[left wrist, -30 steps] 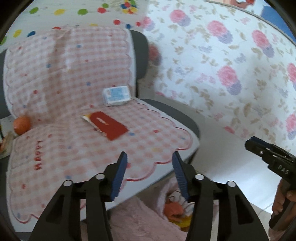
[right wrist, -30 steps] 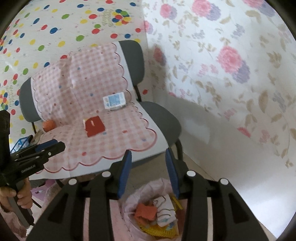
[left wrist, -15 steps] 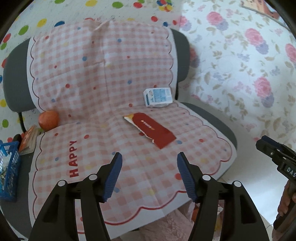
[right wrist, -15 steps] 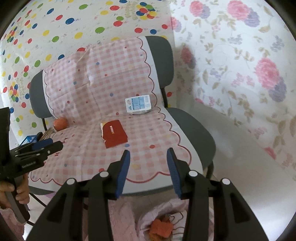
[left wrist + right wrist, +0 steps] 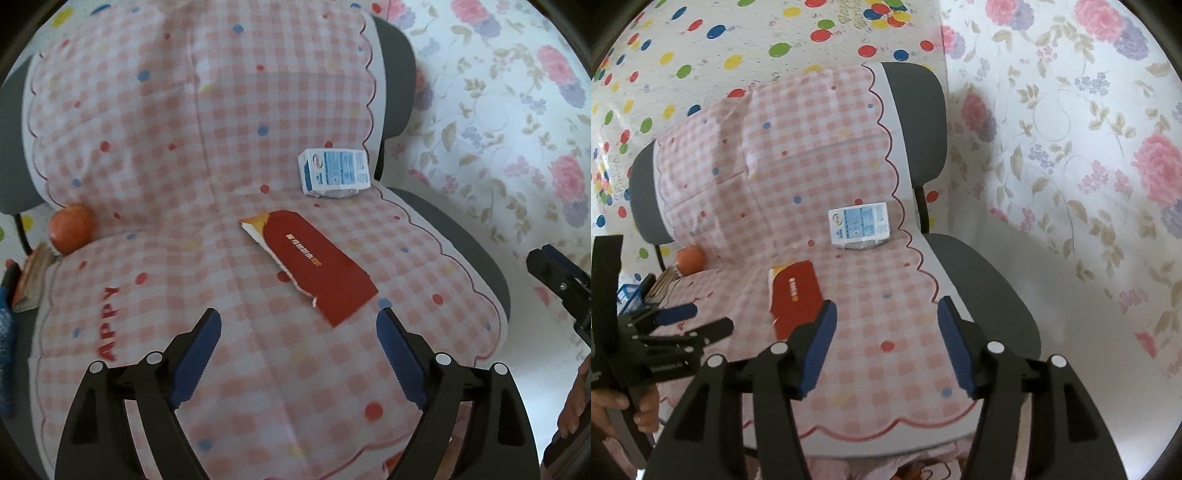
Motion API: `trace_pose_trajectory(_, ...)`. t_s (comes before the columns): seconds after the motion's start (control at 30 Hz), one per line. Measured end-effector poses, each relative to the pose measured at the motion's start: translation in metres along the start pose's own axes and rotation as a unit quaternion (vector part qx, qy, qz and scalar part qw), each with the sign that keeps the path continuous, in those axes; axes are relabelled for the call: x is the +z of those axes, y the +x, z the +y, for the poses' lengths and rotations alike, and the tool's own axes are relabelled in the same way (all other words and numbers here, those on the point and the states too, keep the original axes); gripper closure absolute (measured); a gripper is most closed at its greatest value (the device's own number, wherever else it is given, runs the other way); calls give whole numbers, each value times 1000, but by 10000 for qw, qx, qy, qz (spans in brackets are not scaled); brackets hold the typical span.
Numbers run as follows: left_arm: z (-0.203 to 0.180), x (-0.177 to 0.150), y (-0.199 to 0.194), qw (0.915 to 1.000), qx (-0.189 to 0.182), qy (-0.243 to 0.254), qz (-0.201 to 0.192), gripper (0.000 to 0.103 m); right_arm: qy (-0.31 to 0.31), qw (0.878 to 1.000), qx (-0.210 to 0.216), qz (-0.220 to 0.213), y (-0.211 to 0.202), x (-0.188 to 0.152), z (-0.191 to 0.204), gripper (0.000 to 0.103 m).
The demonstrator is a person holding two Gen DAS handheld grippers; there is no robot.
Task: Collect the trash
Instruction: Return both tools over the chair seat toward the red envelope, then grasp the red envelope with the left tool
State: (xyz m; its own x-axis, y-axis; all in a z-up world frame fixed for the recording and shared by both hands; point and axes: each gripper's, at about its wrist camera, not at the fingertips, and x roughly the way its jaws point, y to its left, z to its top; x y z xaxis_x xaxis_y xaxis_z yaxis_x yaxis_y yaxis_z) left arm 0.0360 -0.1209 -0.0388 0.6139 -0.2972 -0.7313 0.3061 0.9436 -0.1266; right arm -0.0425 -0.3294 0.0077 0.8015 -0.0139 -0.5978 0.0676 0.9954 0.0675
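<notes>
Hovering: the left hand-held gripper (image 5: 298, 354) is hanging over the seat of the grey chair (image 5: 463, 236) low in the left wrist frame, blue pads spread wide and gripping nothing.
Right side: the right hand-held gripper (image 5: 884, 345) is sitting at the bottom centre of its own frame, fingers also set wide apart with nothing between them; in the left wrist view its black tip is poking in at the right edge.
Red wrapper: the flattened red packet (image 5: 314, 264) is lying at mid-frame on the pink checked cloth (image 5: 155, 147), torn along its lower left edge, just above the gap between the left pads. In the right wrist view the red packet (image 5: 794, 295) is showing left of centre, its lower right corner hidden behind the left blue pad.
Carton: the small blue and white carton (image 5: 333, 171) is resting on its side where seat meets backrest, upper right of the red packet and apart from it; in the right wrist view the carton (image 5: 858, 223) is sitting near the centre.
Orange: a round orange fruit (image 5: 70, 228) is nestling at the left edge of the cloth, well apart from both pieces of trash.
Backdrop: floral wallpaper (image 5: 1071, 147) is filling the right, spotted wallpaper (image 5: 701, 48) the upper left.
Bottom edge: something pink is peeking out under the seat, too cropped to make out.
</notes>
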Motion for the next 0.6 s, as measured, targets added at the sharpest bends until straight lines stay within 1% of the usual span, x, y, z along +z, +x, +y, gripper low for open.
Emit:
trace_pose_trajectory(0.03,-2,3,7,10000,35,-36,52,17,-15,10000,-17,-4,5,3,-1,39)
trace_pose_trajectory(0.07,-3,5,14,9998,120,-82,106,17,-34,10000,-47,-6,10,5,-3,38)
trace_pose_trajectory(0.1,-4,8,24,9994,247,-162,179,17,-43,10000,-78,1,18,8,-5,38)
trace_pose_trajectory(0.17,-8,14,37,9989,306,-240,267,17,-8,10000,-48,34,27,10,-10,38)
trace_pose_trajectory(0.3,-18,26,68,9971,539,-271,472,17,76,9999,39,80,45,15,-20,37)
trace_pose_trajectory(0.47,-21,44,100,9944,554,-563,709,16,128,9998,94,109,56,16,-28,36)
trace_pose_trajectory(0.6,-27,51,117,9911,848,-619,813,15,189,9997,108,115,59,17,-36,36)
